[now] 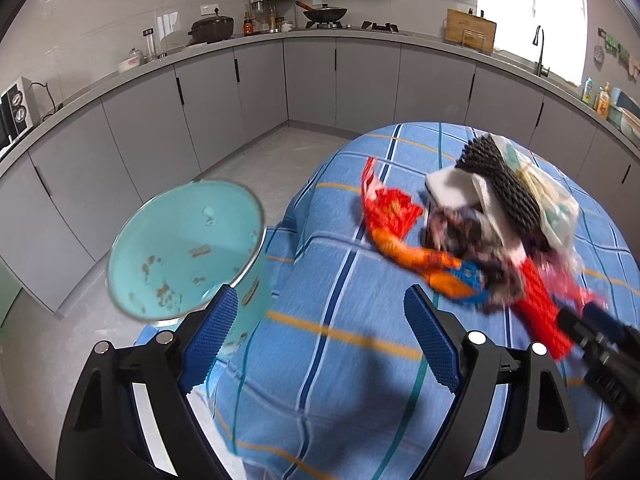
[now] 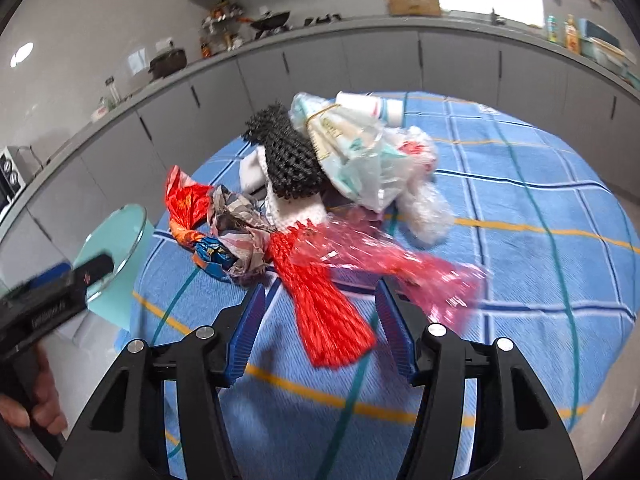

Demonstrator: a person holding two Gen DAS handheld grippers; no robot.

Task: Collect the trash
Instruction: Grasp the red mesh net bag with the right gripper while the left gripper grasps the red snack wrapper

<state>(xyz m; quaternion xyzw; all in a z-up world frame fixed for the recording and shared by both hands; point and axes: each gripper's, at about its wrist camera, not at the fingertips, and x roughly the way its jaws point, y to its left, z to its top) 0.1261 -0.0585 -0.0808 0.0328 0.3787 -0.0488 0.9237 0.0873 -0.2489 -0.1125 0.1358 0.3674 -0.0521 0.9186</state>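
A home kitchen: grey cabinets (image 1: 312, 80), wok (image 1: 325, 12) on the stove, sink tap (image 1: 540, 50), microwave (image 1: 16, 110)

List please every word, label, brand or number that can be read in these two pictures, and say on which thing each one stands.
No text can be read for certain.
Left gripper's body: a pale line of print, too blurred to read.
Clear plastic bag: some print, too small and creased.
Orange snack wrapper: pale marks, smeared by motion.
Bottles on the counter: labels too small.
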